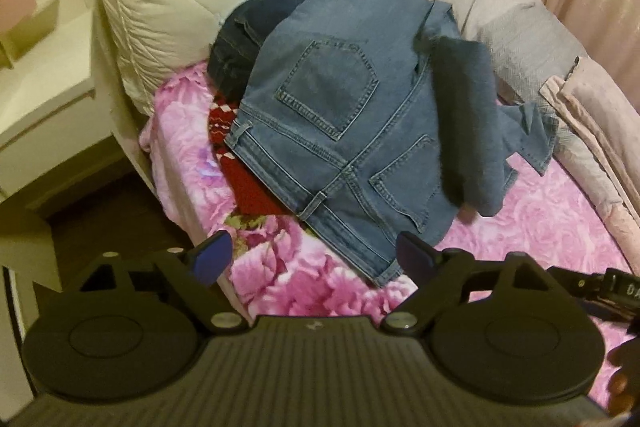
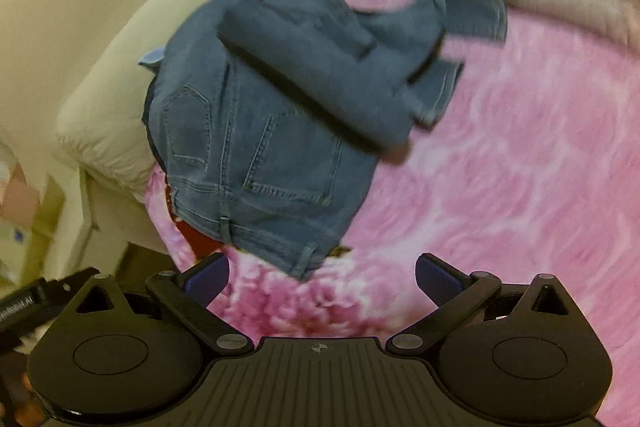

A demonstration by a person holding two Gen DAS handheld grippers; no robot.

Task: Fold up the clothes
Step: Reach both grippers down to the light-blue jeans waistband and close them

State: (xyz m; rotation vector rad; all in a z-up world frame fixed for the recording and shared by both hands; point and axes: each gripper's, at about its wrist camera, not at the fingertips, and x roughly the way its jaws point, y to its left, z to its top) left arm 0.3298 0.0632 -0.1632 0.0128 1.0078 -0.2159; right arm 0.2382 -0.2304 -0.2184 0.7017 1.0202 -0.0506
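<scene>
Blue jeans [image 1: 340, 131] are seen heaped on the bed [image 1: 540, 227] at twelve o'clock of both empty, wide-open grippers, left [image 1: 314, 259] and right [image 2: 322, 283]; waistband nearest the left.

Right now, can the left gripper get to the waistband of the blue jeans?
Probably yes. The left gripper is open, with the waistband corner of the blue jeans just ahead of its fingertips on the pink blanket; nothing lies between them.
</scene>
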